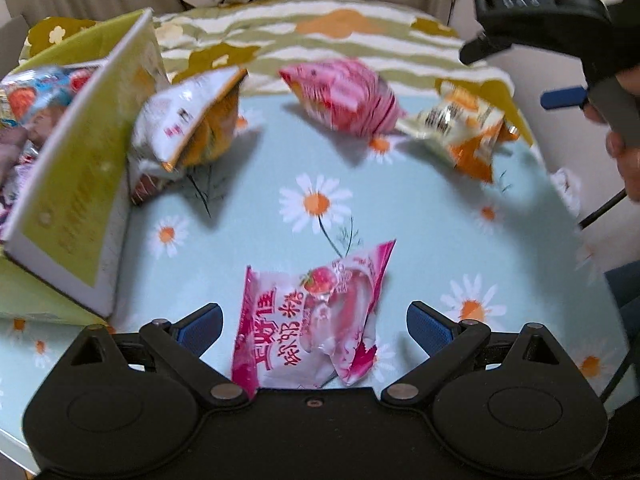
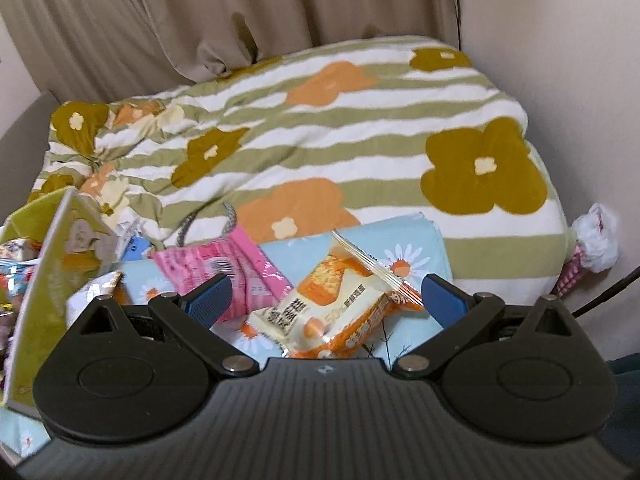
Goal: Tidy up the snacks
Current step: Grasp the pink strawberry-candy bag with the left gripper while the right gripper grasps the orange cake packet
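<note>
Strawberry candy packet (image 1: 316,316) lies between the left hand-held gripper's (image 1: 314,326) spread fingers.

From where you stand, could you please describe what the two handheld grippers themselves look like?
Both the left gripper and the right gripper have matte black bodies with round pivot discs, silver rivets and ribbed blue finger pads. The right one's deck is ridged, and a black cable trails from it.
</note>
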Tool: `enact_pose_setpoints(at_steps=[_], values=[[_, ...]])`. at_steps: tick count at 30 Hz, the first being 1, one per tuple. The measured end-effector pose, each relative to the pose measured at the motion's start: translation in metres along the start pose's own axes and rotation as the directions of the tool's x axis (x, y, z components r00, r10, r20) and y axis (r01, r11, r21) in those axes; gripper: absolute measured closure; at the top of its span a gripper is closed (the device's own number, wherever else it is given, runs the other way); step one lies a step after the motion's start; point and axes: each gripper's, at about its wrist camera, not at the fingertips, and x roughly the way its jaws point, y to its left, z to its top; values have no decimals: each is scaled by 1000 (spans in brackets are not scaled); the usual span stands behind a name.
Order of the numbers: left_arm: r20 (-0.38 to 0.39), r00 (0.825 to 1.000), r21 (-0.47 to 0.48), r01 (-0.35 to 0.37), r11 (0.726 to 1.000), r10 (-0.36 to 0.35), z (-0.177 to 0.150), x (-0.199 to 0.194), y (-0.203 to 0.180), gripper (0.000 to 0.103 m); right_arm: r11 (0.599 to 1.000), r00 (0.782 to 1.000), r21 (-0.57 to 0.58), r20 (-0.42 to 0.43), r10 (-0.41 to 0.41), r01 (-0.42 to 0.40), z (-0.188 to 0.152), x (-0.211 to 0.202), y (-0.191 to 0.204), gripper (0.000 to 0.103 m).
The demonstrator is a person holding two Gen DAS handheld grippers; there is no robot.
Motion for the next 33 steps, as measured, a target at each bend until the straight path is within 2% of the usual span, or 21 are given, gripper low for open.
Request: enact_pose_setpoints(at_steps=[6, 8, 14, 18, 27, 33], values=[[-34, 997, 32, -65, 997, 66, -3, 28, -7, 4, 999, 998, 31, -64, -18, 20, -5, 36, -4, 0], [-43, 996, 35, -72, 997, 74, -4, 34, -7, 8, 999, 997, 45, -79, -22, 25, -7, 42, -5, 0], [-58, 997, 6, -42, 999, 42, -3, 42, 0, 14, 997, 994, 75, -105, -27, 35, -9, 56, -9, 0], [-47, 998, 4, -35, 999, 35, 3, 42, 1, 25, 995, 993, 84, -114, -39, 48, -9, 63, -9, 0], [-20, 998, 22, -59, 998, 59, 10, 38, 3, 40, 994, 992, 97, -119, -38, 50, -11, 72, -10, 0], [-9, 998, 10, -69, 998, 69, 11, 35, 9, 44, 994, 990, 94, -137, -36, 49, -13, 80, -10, 19]])
